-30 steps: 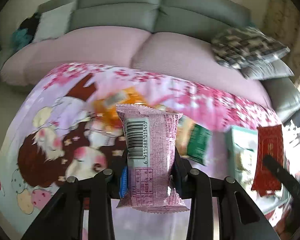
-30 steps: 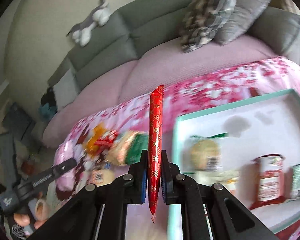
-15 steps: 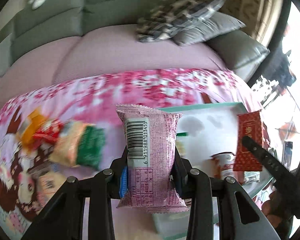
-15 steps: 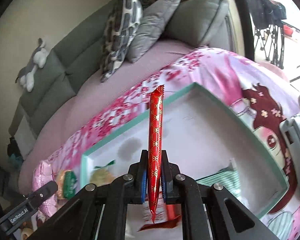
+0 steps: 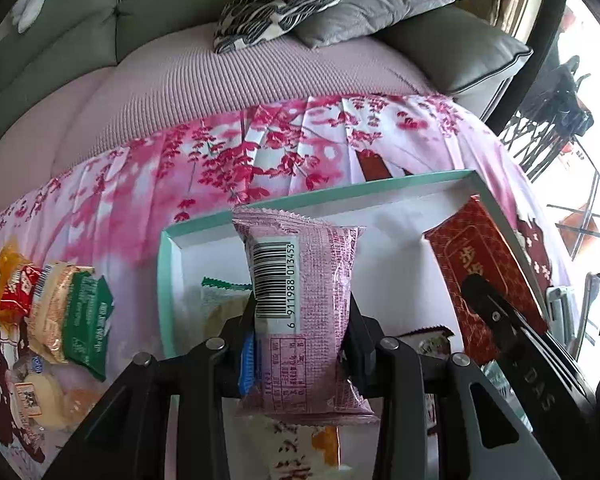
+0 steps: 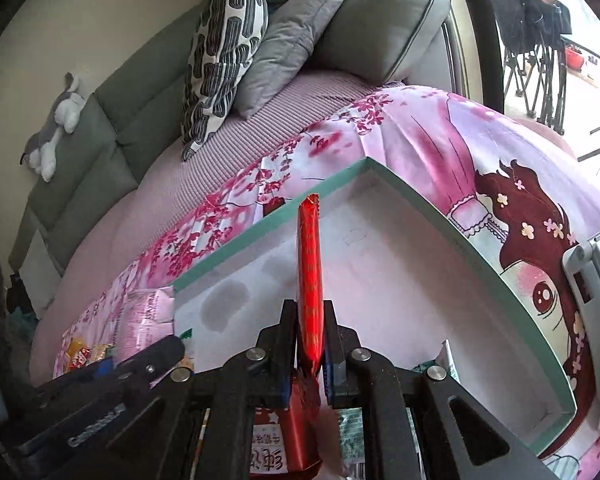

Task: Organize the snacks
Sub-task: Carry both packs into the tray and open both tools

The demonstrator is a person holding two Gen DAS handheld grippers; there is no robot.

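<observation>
Left gripper (image 5: 302,332) pinches a pink barcoded snack packet (image 5: 300,304); right gripper (image 6: 309,344) pinches a red gold-patterned packet (image 6: 310,280) edge-on, teal-rimmed tray (image 6: 432,216) at twelve o'clock.

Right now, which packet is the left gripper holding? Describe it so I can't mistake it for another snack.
Find the teal-rimmed box on the pink cartoon cloth in front of the sofa. Above its near end the left gripper clamps a pink packet standing upright. Its barcode on a white strip sets it apart from the red packet in the right gripper and the green and orange snacks left of the box.
</observation>
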